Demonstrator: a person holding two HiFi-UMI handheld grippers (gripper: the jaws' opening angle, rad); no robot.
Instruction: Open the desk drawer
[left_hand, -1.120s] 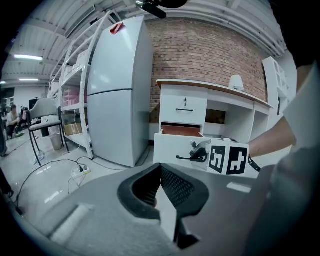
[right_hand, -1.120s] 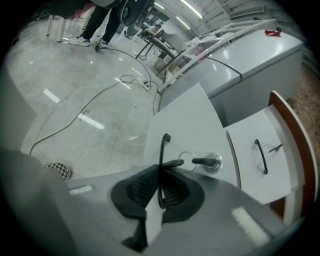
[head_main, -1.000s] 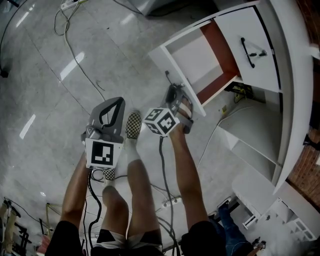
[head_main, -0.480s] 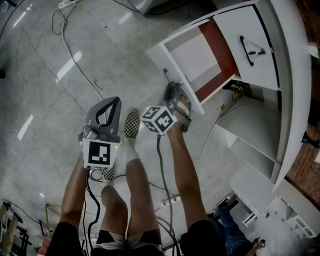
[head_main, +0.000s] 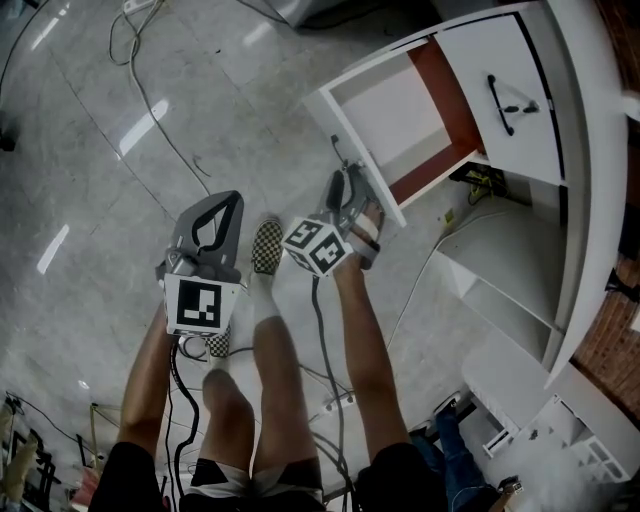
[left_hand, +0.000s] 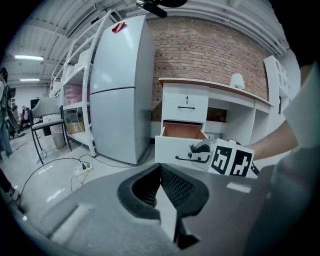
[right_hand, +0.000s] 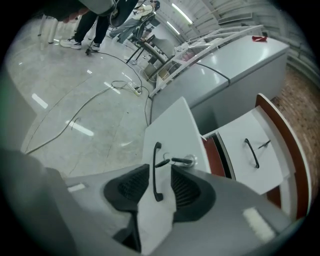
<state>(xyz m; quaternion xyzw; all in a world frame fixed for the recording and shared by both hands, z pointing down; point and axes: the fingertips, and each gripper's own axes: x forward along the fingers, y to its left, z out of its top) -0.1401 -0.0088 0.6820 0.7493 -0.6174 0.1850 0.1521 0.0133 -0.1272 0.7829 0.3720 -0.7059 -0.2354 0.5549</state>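
White bench drawer pulled well out; seemingly the release step. Right tool just parting, slack around the black handle; left tool closed on nothing. Next, withdraw without nudging.

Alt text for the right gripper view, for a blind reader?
The right hand-held gripper, jaws just opened, stands loosely around the black handle of the pulled-out lower drawer. A closed upper drawer and fridge lie beyond.
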